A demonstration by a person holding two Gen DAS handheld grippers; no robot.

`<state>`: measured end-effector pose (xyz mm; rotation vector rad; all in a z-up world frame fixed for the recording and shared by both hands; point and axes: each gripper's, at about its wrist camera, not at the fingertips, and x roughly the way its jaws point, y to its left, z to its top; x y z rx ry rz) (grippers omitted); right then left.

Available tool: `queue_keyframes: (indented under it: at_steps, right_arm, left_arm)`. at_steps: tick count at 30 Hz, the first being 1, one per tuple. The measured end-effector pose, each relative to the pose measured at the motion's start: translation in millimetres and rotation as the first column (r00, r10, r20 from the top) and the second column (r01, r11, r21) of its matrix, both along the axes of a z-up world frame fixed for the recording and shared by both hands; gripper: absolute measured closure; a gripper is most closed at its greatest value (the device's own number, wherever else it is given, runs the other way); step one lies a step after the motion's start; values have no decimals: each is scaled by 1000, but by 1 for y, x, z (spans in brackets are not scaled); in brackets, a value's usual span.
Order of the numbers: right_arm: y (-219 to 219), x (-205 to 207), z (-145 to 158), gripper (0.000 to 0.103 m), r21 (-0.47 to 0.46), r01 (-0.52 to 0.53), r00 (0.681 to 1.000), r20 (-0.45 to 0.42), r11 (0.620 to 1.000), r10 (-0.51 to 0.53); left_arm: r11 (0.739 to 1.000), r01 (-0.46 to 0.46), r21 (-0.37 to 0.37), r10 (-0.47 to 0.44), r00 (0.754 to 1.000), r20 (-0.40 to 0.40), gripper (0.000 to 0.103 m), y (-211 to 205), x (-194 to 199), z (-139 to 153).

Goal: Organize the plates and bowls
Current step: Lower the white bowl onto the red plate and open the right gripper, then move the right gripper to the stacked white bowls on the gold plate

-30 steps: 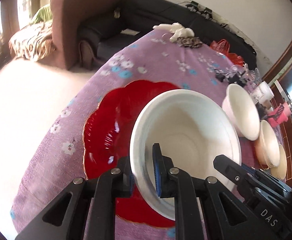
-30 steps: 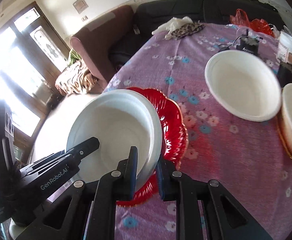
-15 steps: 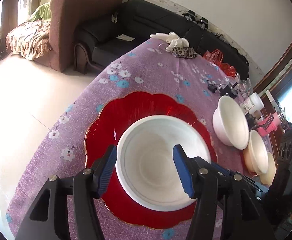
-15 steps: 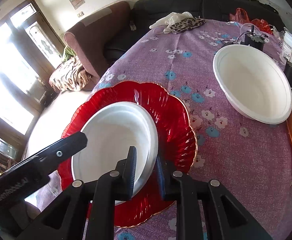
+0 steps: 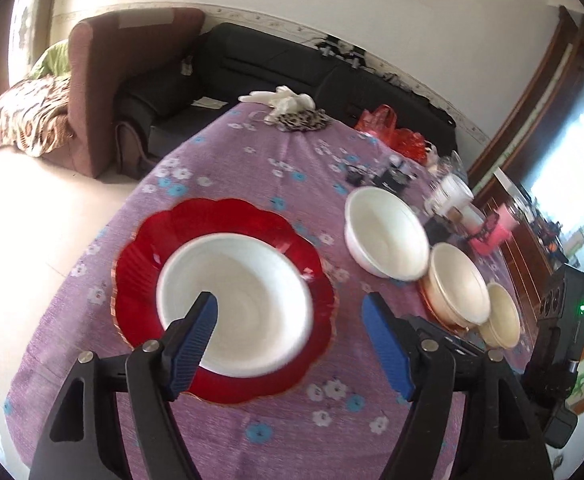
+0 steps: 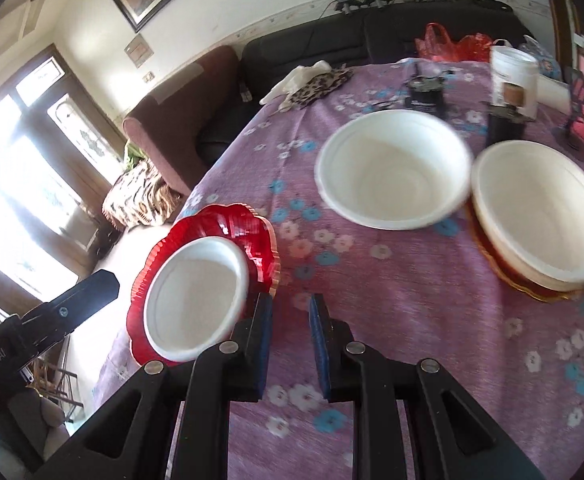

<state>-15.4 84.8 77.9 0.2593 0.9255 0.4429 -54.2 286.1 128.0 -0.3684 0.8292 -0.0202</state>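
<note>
- The left gripper (image 5: 292,344) is seen nearest, above the surface (image 5: 292,420); its jaws are opening, set wide, and nothing is gripped between them.
- The right gripper (image 6: 290,344) is seen with jaws a narrow gap apart and nothing between them; only tablecloth shows in the gap.
- A white bowl (image 5: 234,304) is set inside a red plate (image 5: 140,256) just beyond the left gripper's fingertips.
- A 2nd white bowl (image 6: 392,168) is seen farther on, directly on the cloth.
- A 3rd bowl (image 6: 540,216) is nested on a gold-rimmed plate (image 6: 492,256) beside it.
- A sofa (image 5: 276,64) is seen beyond the surface's far edge.
</note>
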Motion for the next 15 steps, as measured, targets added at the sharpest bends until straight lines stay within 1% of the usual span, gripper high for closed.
queue_keyframes:
  at_steps: [4,7,9,12,14,15]
  right_arm:
    - [-48,-19,-9,77,-6,62,998,-15,998,-62]
    - [-88,-31,-17,77,-2,115,993,-29,993,-115]
    - [-116,-39,-17,77,-4,157,987,-24,988,-157]
    - [-171,-50,-15,77,-10,253,967,-10,967,-253]
    - [-212,-56,-13,77,-14,338,941,-5,941,-338]
    - [-235,-58,-12,77,-18,389,921,-3,921,-389]
  left_arm:
    - [998,66,22,-65,998,-17,28,-33,-7,-3]
    - [992,116,38,-115,993,-37,28,-59,-10,-8]
    - [988,146,47,-143,988,-50,28,-75,-11,-12]
    - [981,184,63,-180,982,-65,28,-97,-15,-17]
    - [976,208,64,-204,976,-71,28,-110,-16,-20]
    - [974,219,63,-214,974,-72,28,-116,-18,-22]
